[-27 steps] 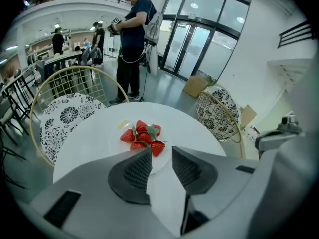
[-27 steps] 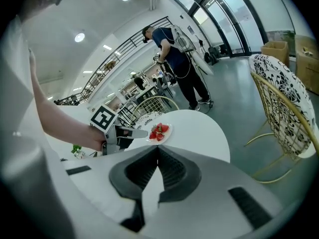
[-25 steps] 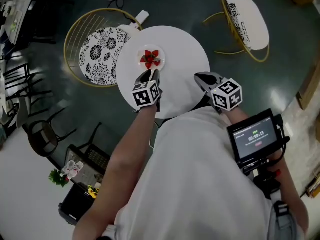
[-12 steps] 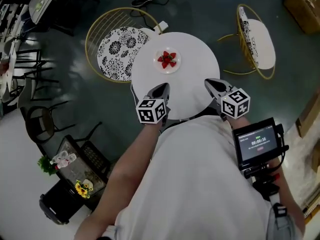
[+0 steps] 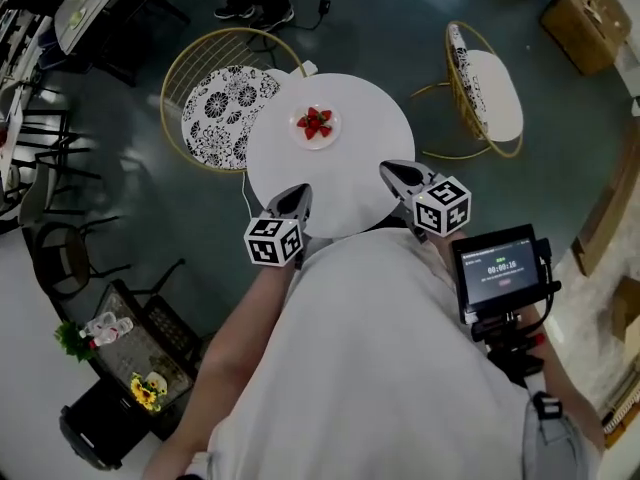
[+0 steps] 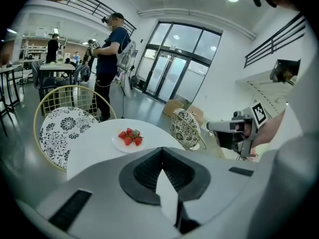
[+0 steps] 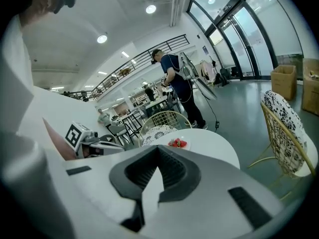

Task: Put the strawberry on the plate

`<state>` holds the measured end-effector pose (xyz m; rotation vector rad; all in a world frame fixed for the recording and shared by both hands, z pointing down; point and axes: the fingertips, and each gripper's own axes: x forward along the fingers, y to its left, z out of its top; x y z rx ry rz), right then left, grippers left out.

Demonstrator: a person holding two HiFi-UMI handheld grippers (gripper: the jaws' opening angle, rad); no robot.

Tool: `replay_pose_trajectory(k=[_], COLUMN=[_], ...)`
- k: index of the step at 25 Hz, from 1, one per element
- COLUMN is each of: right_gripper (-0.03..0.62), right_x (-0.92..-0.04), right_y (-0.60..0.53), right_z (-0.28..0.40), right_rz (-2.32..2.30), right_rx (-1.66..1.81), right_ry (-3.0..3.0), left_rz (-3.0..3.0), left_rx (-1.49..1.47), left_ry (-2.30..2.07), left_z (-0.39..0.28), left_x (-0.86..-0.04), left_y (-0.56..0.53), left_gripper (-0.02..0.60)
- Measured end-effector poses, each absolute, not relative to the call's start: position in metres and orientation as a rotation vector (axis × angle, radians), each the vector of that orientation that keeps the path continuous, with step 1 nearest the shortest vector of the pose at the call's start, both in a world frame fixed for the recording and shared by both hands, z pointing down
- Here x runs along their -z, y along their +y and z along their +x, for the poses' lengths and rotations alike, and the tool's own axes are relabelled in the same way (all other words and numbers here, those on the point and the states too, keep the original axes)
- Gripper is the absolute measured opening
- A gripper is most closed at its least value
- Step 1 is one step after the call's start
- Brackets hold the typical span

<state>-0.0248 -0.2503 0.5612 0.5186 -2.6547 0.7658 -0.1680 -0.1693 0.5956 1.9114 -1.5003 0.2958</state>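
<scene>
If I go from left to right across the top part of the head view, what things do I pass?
flowery chair → plate with strawberries → second chair → cardboard box

White shirt (image 5: 380, 368); grey left hand-held gripper (image 5: 299, 193) and right hand-held gripper (image 5: 389, 169), black-and-white marker cubes (image 5: 273, 241).
</scene>
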Motion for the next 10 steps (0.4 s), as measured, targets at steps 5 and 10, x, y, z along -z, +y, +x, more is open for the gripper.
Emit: replay_pose_trajectory(k=[5, 10], right_gripper=[0.005, 0.005], right_x=[-0.569, -0.550], right_y=[-0.263, -0.228], right_z=[-0.023, -0.019], right_rz=[0.499, 0.506], right_rx=[-0.767, -0.751], right_ry=[-2.661, -2.657], left_rz=[1.898, 1.923], left_rx=[-0.317, -0.313], left_ry=[-1.501, -1.489], left_z=[-0.161, -0.155], left_x=[-0.609, -0.591], left_y=[-0.182, -0.155], left_gripper=[0.006, 0.006])
